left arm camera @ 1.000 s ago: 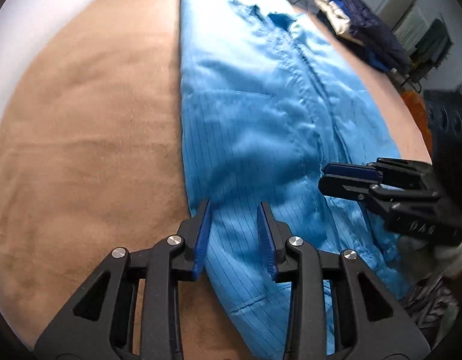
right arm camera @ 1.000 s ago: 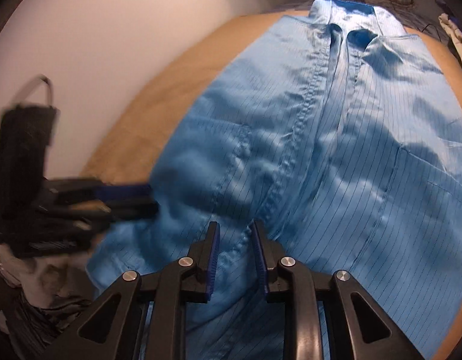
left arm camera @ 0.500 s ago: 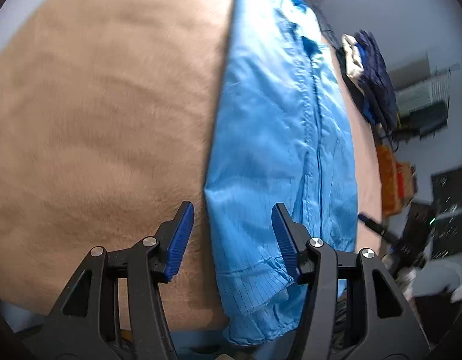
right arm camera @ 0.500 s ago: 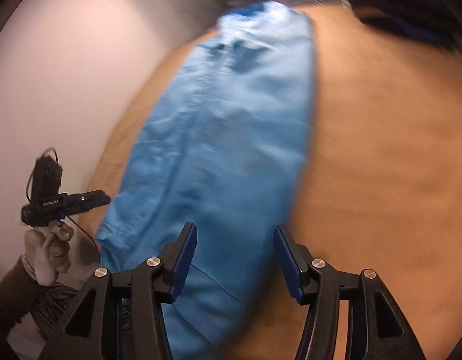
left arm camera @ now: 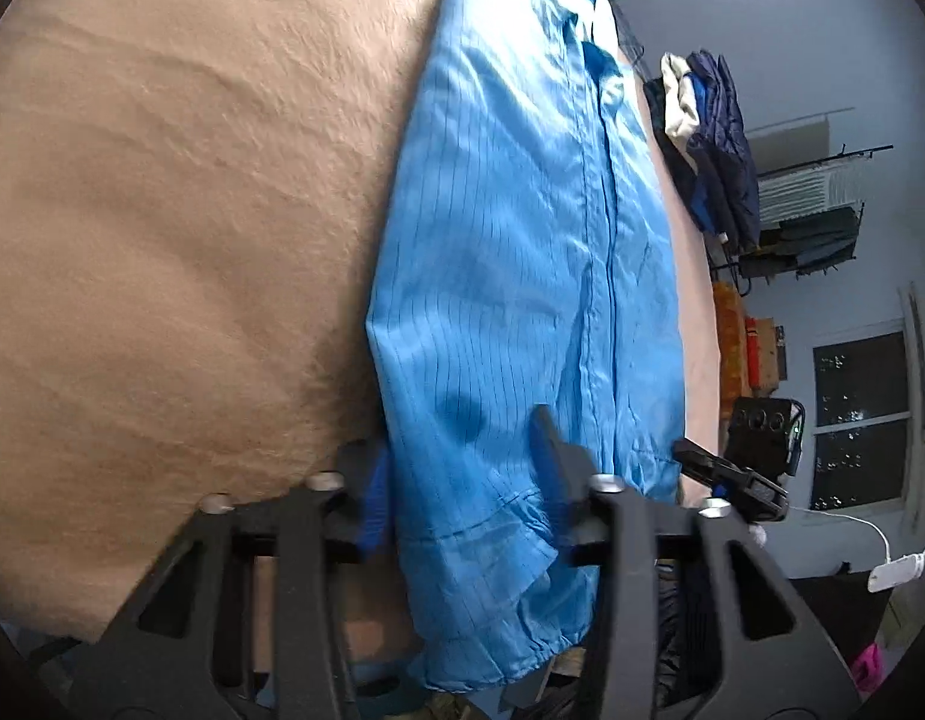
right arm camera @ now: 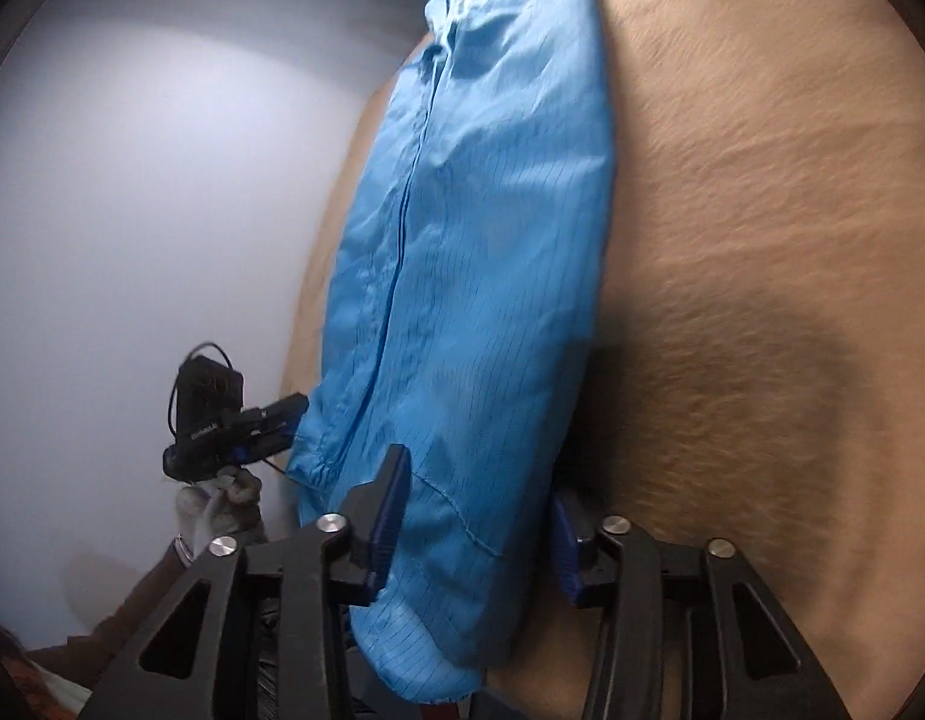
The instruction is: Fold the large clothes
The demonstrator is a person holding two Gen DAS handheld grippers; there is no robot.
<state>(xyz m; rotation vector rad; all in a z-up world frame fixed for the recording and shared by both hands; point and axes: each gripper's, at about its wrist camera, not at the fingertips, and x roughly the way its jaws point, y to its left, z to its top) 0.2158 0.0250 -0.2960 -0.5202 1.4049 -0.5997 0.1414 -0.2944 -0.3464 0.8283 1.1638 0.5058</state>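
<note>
the tan counter (left arm camera: 162,210) carries a blue coat (left arm camera: 522,276), laid out long and narrow with its collar at the far end and its hem hanging over the near edge. a dark seam runs down its front.

in the left wrist view, going left to right: bare tan cover, then the coat, then a strip of counter, then a pile of dark clothes (left arm camera: 714,144) at the far right corner, and beyond it a rack (left arm camera: 810,228) by the wall and a dark window (left arm camera: 858,420). the left hand-held gripper (left arm camera: 462,480) straddles the coat's left edge near the hem; its left pad is at the fold line, its right pad over the cloth. its jaws are closing with the cloth between them, and the pads do not look pressed on it yet, though blur makes this uncertain.

in the right wrist view: a pale wall, the left hand-held gripper seen small in a gloved hand (right arm camera: 216,510), then the coat, then the counter. the right hand-held gripper (right arm camera: 477,522) straddles the coat's right edge by the hem, jaws closing, cloth between, a gap visible at both pads.

no containers show.
</note>
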